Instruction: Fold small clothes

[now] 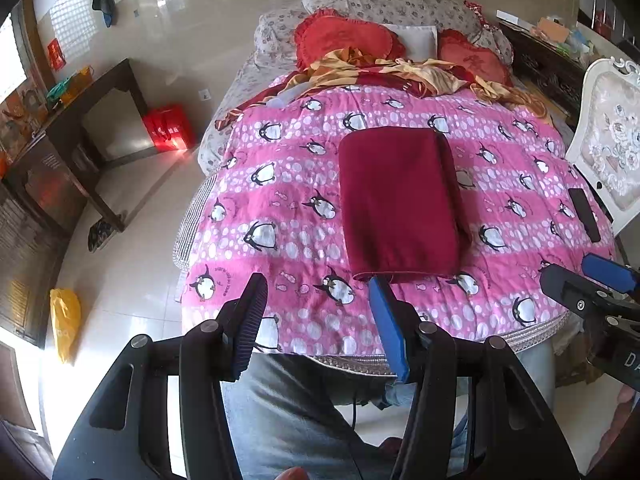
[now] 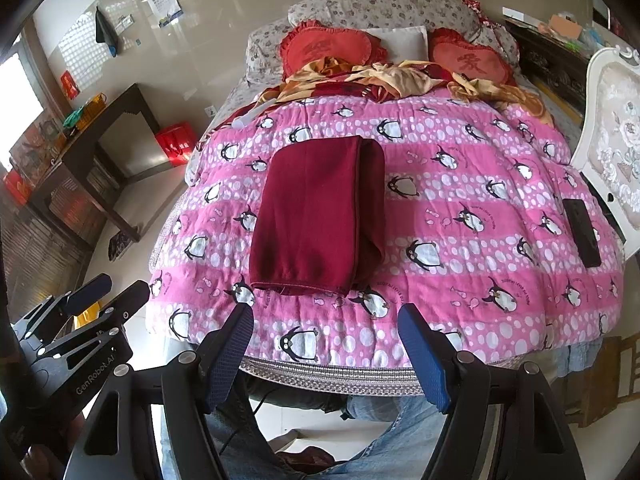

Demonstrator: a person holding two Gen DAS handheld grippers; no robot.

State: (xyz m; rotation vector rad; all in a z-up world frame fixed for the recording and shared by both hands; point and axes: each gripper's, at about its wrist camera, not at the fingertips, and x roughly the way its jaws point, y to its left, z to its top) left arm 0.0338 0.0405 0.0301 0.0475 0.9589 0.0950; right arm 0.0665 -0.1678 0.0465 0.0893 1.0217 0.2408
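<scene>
A dark red garment lies folded into a long rectangle on the pink penguin quilt; it also shows in the right wrist view. My left gripper is open and empty, held above the quilt's near edge just short of the garment's hem. My right gripper is open and empty, also at the near edge, a little short of the hem. Each gripper shows at the side of the other's view: the right one and the left one.
A black phone lies on the quilt's right side beside a white chair. Red heart cushions and crumpled gold and red bedding fill the far end. A dark wooden table stands left on the tiled floor.
</scene>
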